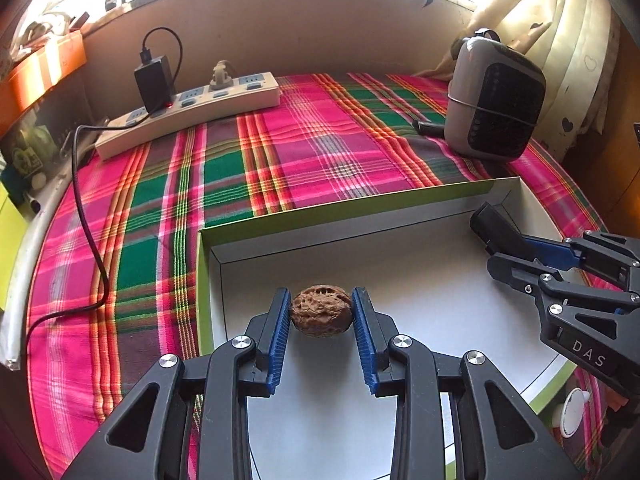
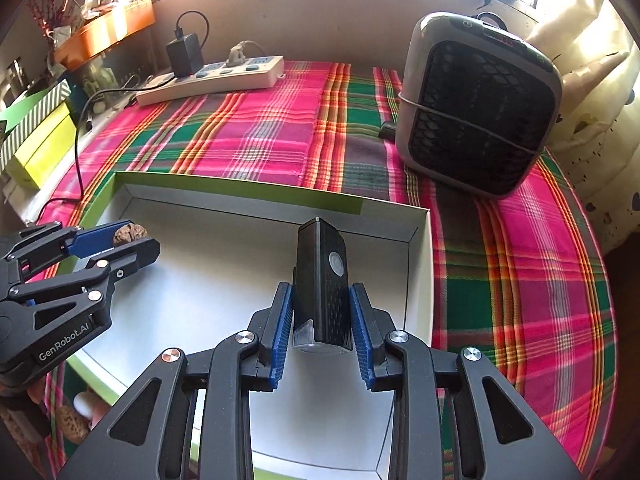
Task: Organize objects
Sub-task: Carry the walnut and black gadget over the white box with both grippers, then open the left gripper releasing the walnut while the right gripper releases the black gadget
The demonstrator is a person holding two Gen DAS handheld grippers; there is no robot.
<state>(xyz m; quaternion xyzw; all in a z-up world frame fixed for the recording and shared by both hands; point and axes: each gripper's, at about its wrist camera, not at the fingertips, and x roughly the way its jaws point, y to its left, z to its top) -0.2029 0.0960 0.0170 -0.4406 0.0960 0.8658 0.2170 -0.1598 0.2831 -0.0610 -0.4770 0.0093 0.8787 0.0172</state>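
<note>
You hold a rough, wrinkled walnut (image 1: 321, 311) and a matt, textured black plastic device (image 2: 323, 280); the cardboard tray (image 2: 224, 268) looks smooth, the tablecloth (image 1: 304, 140) woven.

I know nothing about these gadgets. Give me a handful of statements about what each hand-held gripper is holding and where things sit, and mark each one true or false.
1. The left hand-held gripper grips a walnut. True.
2. The right hand-held gripper is empty. False: it is shut on a black device with a round button.
3. Both grippers hang over the white inside of the green-edged box. True.
4. The walnut lies on the box floor. False: it is held between the blue pads, above the floor.
5. The grey fan stands inside the box. False: it stands on the plaid cloth beyond the box.
</note>
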